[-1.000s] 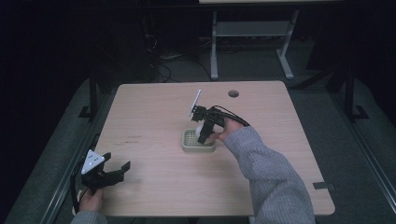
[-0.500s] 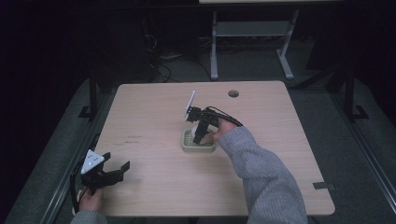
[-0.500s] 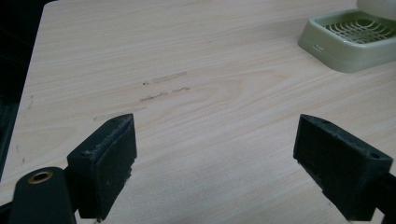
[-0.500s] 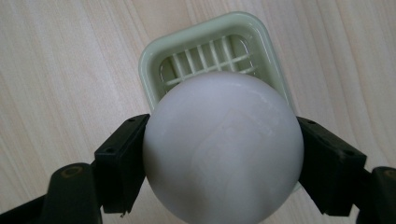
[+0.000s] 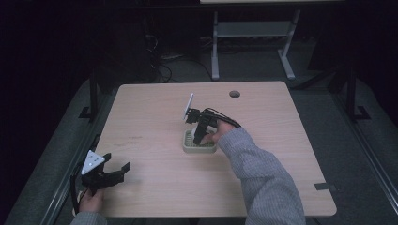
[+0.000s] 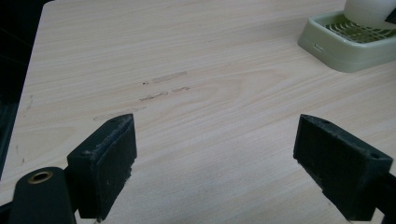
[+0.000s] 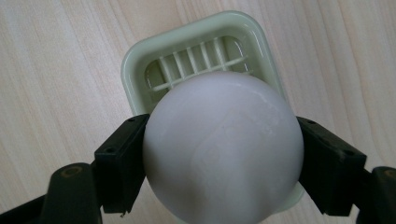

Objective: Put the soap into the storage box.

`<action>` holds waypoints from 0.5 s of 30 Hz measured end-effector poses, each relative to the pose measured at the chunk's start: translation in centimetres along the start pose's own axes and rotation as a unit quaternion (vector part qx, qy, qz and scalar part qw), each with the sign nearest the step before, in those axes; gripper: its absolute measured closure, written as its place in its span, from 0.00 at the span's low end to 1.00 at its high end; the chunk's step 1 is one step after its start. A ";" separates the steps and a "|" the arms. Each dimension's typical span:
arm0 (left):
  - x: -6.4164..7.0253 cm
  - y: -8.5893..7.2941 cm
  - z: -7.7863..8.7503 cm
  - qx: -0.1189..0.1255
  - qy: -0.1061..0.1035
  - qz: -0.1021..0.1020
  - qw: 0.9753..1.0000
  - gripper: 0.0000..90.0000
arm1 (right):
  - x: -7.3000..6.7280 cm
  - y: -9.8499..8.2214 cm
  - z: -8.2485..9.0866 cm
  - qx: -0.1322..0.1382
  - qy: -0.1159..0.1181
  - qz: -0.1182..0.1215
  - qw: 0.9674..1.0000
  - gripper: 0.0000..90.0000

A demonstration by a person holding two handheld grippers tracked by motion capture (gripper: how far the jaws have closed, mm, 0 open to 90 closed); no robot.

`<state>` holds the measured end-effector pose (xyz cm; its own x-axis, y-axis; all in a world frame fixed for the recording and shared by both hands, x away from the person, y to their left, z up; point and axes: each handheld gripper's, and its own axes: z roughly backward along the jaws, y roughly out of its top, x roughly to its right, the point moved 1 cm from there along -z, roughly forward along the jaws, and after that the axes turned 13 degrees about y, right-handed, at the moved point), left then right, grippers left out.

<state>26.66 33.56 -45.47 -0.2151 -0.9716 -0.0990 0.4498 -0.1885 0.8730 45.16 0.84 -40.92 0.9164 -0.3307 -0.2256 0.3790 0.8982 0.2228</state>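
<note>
**White soap held over its green dish at mid-table**

The right gripper clamps a rounded white soap bar, one jaw pressed to each side of it. Straight beneath sits the pale green soap dish, near the middle of the table, slightly towards the far edge. From the right gripper view the bar lies directly over the dish's slatted floor, so I judge the coming move to be a plain drop downward with little sideways shift. The bar looks nearly round from here; I cannot make out a long axis.

The left gripper idles by the near left corner, well apart from the dish, its jaws spread wide with nothing between them.

Whether the bar touches the slats is hidden: its own bulk covers most of the dish, and in the high view the hand and sleeve blur that spot.
</note>
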 end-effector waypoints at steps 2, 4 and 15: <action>0.0 0.0 0.0 0.000 0.000 0.000 1.000 0.14 | 0.0 0.1 -0.2 -0.001 -0.002 0.005 1.000 0.26; 0.0 0.0 0.0 0.000 -0.001 0.000 1.000 0.14 | 0.0 0.3 -0.3 -0.001 -0.002 0.004 1.000 0.26; -0.1 0.0 0.2 0.001 0.003 0.001 1.000 0.14 | 0.1 0.5 -1.0 -0.011 -0.006 0.004 1.000 0.26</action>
<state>26.52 33.72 -45.41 -0.2089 -0.9728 -0.0999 0.4489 -0.1862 0.8739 45.33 1.56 -41.78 0.9207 -0.3268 -0.2134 0.3691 0.9069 0.2033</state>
